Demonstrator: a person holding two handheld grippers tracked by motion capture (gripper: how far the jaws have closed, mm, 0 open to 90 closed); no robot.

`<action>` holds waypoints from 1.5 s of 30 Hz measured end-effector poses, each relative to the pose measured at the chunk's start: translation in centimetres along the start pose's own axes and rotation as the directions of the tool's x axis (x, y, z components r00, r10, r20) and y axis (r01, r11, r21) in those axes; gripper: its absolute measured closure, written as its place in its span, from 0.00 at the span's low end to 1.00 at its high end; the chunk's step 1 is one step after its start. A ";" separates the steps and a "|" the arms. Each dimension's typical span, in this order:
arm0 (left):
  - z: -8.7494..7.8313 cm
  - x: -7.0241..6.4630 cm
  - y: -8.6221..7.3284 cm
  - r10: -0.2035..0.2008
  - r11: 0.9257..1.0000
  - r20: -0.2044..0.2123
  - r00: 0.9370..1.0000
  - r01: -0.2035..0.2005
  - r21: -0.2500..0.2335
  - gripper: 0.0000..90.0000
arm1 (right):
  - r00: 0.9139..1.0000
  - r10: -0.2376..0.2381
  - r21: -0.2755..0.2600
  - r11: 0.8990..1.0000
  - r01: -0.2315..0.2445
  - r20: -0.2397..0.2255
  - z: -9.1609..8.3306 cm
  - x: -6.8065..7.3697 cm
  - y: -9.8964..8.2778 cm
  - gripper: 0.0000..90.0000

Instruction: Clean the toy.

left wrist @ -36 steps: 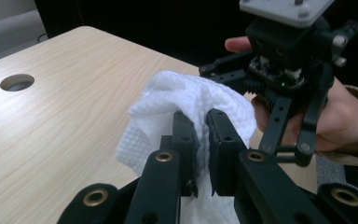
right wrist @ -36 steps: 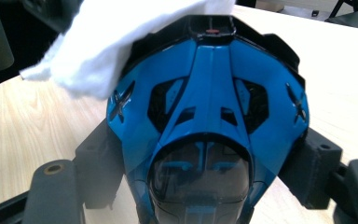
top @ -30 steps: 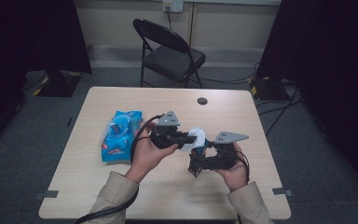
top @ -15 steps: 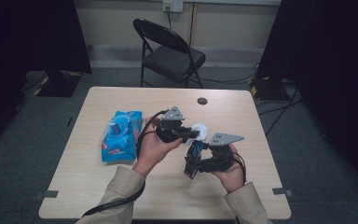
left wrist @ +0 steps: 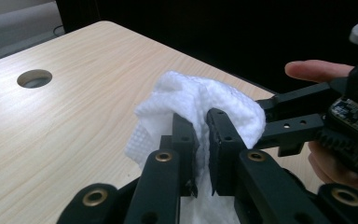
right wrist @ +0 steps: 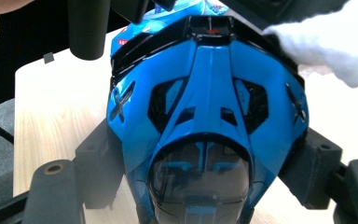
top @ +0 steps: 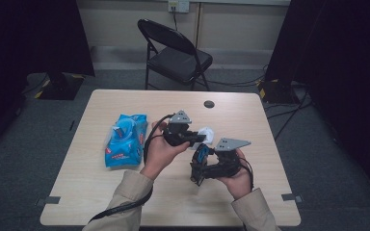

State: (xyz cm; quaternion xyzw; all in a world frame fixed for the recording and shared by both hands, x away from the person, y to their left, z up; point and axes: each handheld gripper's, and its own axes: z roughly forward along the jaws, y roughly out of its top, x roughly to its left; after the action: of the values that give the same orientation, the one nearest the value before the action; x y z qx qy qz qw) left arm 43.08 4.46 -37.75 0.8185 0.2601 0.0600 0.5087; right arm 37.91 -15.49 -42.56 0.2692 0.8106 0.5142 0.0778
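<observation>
Left gripper [top: 200, 138]: fingers [left wrist: 185, 135] closed on a crumpled white wipe [left wrist: 200, 100], which bulges out above and to both sides of them. In the high view the wipe [top: 206, 133] is held above the middle of the surface [top: 270, 192], just beside the right gripper.

Right gripper [top: 197, 168]: fingers [right wrist: 98, 163] clamped on the two sides of a blue and black toy car [right wrist: 205, 116], which sits between them with its dark windscreen toward the camera. In the high view the toy car [top: 201, 155] is held off the surface in front of the person, below the wipe. In the right gripper view the wipe [right wrist: 326, 46] lies against the upper right edge of the car; actual contact cannot be confirmed.

Also on the surface: a blue pack of wipes [top: 124, 140], lying flat to the left of both hands and well apart from the car. A round hole [top: 209, 104] sits near the far edge. A black folding chair [top: 173, 55] stands beyond the surface
</observation>
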 end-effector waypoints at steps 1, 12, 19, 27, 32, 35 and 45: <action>0.0 0.1 -0.1 -0.004 1.000 0.001 1.000 0.004 0.001 0.92 | 1.000 -0.001 -0.001 1.000 0.001 0.002 0.0 0.0 0.0 0.28; -1.0 0.8 -0.6 -0.024 1.000 -0.017 1.000 0.024 -0.017 0.91 | 1.000 0.004 -0.004 1.000 -0.004 0.007 -0.1 -0.2 -0.2 0.28; -3.0 0.3 0.0 -0.006 0.999 -0.009 1.000 0.006 -0.047 0.92 | 0.999 0.027 -0.022 0.999 -0.026 0.035 -0.6 -0.8 -0.2 0.28; -4.9 -1.5 0.3 0.035 0.998 0.050 0.998 -0.033 -0.045 0.92 | 0.995 0.059 -0.022 0.998 -0.057 0.076 -1.1 -2.0 -0.7 0.28; -4.7 -2.9 -0.3 0.055 0.998 0.095 0.994 -0.052 -0.027 0.92 | 0.994 0.061 -0.021 0.998 -0.059 0.086 -1.0 -1.9 -0.6 0.28; -4.2 -3.4 -0.8 0.070 0.997 0.090 0.993 -0.071 0.002 0.92 | 0.995 0.060 -0.025 0.998 -0.058 0.082 -1.0 -1.8 -0.5 0.28; -2.9 -3.4 -0.4 0.083 0.996 0.077 0.994 -0.084 0.004 0.92 | 0.997 0.055 -0.018 0.998 -0.054 0.062 -0.8 -1.6 -0.6 0.28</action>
State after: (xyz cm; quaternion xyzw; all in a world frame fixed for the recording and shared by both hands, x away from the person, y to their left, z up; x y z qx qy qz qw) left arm 38.98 5.26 -36.20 0.8323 0.2062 0.0489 0.5123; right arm 38.76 -17.14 -42.94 0.3063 0.7958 0.5143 0.0914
